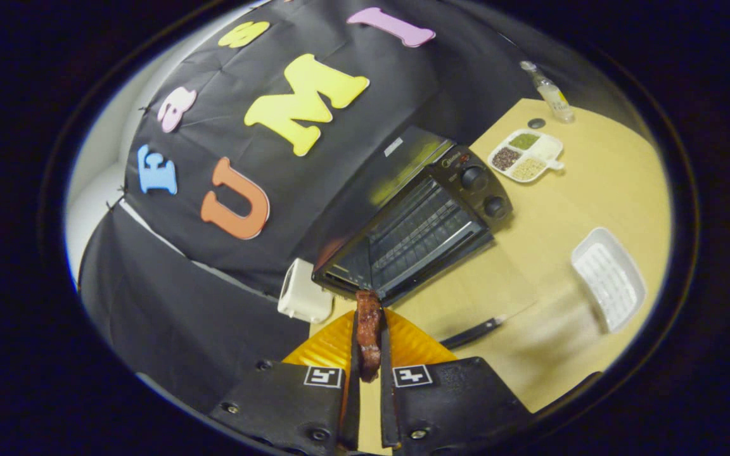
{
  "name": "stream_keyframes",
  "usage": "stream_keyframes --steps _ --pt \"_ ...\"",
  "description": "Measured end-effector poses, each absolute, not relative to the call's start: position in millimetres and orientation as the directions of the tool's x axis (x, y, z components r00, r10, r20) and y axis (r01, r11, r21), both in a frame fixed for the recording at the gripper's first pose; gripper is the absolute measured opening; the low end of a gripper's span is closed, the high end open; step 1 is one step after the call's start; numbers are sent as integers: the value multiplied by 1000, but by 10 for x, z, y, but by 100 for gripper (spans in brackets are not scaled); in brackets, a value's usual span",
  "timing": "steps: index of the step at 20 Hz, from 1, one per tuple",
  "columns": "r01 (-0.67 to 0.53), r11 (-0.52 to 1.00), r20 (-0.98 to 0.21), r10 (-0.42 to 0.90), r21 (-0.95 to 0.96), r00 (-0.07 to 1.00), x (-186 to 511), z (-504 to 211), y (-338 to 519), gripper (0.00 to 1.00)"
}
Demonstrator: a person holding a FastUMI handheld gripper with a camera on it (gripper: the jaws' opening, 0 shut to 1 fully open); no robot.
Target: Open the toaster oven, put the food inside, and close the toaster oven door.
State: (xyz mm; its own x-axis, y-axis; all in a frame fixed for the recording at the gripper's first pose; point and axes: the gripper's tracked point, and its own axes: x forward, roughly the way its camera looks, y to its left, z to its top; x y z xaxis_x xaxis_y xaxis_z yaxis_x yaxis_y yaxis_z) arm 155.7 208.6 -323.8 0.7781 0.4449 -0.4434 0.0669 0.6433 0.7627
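My gripper [369, 315] is shut on a strip of browned meat [369, 335], which stands upright between both fingers. Just beyond the fingertips stands the black toaster oven [416, 221], tilted in this view, with its wire rack [419, 235] showing inside. Its glass door [466, 288] lies folded down flat over the table, and the dark door handle [473, 332] sits to the right of my fingers. Two knobs [484, 192] are on the oven's right panel. An orange plate [409, 345] lies under the fingers.
A small white appliance [303, 292] stands left of the oven, close to my fingers. On the tan table [593, 202] are a white ribbed tray [609, 278] at the right, a divided dish of grains [526, 155], a small dark cap [536, 123] and a bottle [552, 95] behind it.
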Motion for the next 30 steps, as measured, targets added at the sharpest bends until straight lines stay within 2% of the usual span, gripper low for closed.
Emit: stream_keyframes --steps 8,14,21,23,29,30 --pt "197 429 -333 270 882 904 2858 -3835 2129 16" --pt "252 450 -364 181 857 914 3369 -4185 2121 17" --pt "264 632 -437 131 728 890 3447 -4358 2173 21" --pt "250 713 -471 128 656 873 3383 -4382 2213 36" --pt "105 930 -498 92 353 863 3201 -4310 2132 100" --pt "92 943 -489 81 320 869 3141 -4226 2095 99"
